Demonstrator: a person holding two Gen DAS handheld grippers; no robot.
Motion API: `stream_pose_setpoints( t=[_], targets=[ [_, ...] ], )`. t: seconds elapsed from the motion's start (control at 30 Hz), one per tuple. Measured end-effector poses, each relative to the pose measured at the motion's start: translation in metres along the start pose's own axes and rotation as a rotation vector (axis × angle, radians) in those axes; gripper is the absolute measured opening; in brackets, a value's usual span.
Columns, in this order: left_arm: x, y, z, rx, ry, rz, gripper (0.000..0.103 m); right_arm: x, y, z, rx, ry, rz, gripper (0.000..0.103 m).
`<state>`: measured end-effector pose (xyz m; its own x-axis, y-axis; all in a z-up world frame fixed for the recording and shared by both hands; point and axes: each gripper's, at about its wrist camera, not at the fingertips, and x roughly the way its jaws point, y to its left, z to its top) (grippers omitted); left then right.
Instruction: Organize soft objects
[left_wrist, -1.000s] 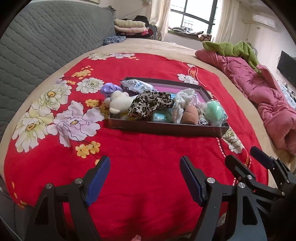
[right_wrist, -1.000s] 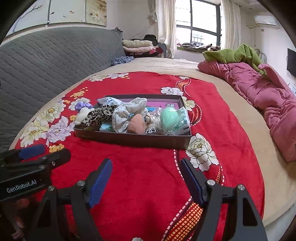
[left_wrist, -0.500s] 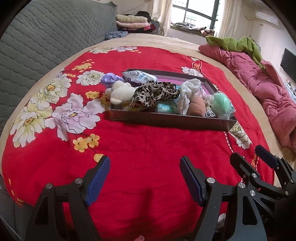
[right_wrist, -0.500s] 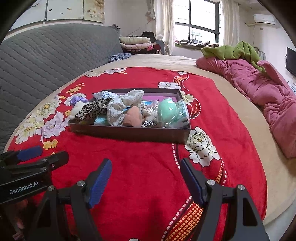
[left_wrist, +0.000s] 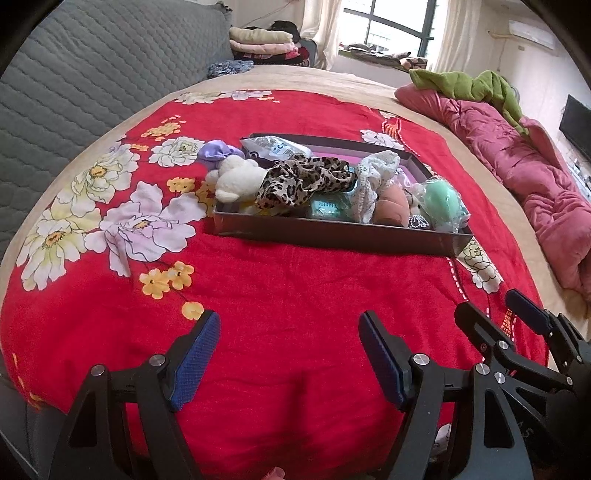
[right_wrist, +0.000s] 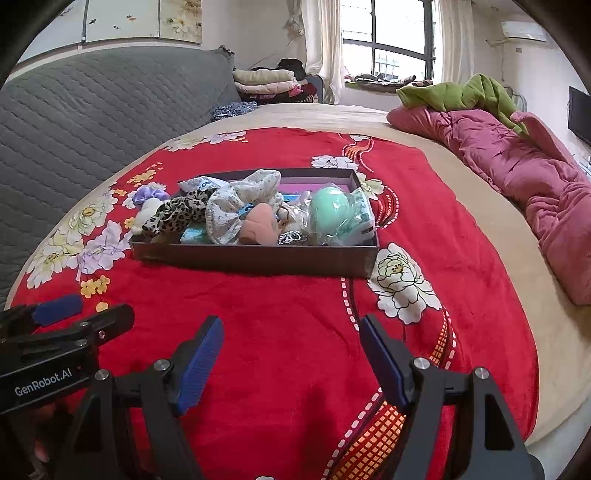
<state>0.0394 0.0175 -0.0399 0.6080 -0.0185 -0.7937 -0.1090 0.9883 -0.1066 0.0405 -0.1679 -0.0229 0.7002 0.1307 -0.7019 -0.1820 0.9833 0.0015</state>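
A shallow dark tray (left_wrist: 332, 238) (right_wrist: 255, 258) sits on the red flowered blanket (left_wrist: 295, 295), heaped with soft things: a white plush (left_wrist: 236, 181), a leopard-print cloth (left_wrist: 306, 179) (right_wrist: 177, 218), a pale floral cloth (left_wrist: 373, 177) (right_wrist: 232, 206), a peach-coloured soft piece (left_wrist: 391, 205) (right_wrist: 258, 225) and a bagged mint-green egg shape (left_wrist: 441, 201) (right_wrist: 328, 212). A purple scrunchie (left_wrist: 214, 152) lies at the tray's far left corner. My left gripper (left_wrist: 288, 350) and right gripper (right_wrist: 291, 354) hover well short of the tray, both open and empty.
A grey quilted headboard (right_wrist: 92, 110) runs along the left. A pink quilt (right_wrist: 517, 166) with a green blanket (right_wrist: 461, 92) lies along the right. Folded clothes (right_wrist: 266, 83) are stacked at the back by the window. The bed edge drops off at right.
Both views have tilted slightly, so the tray sits a little lower and closer in the left wrist view. Both grippers stay open and nothing in the tray has moved.
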Motion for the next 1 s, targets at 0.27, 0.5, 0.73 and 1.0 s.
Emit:
stream_pose_setpoints(
  t=[0.27,0.5,0.73,1.0],
  targets=[
    [0.0023,-0.0015,-0.0016,0.005,0.01,0.003,0.078,0.0028,0.0,-0.0015,0.001,0.012,-0.004,0.075],
    [0.0044,-0.0014,-0.0014,0.011,0.024,0.004,0.078,0.003,-0.0002,-0.0014,0.002,0.013,-0.004,0.075],
    [0.0056,-0.0005,-0.0013,0.011,0.031,0.009,0.078,0.0043,0.0,-0.0023,-0.001,0.019,-0.009,0.075],
    [0.0059,0.0003,-0.0011,0.013,0.035,0.009,0.078,0.0053,0.0003,-0.0028,-0.002,0.021,-0.01,0.075]
  ],
)
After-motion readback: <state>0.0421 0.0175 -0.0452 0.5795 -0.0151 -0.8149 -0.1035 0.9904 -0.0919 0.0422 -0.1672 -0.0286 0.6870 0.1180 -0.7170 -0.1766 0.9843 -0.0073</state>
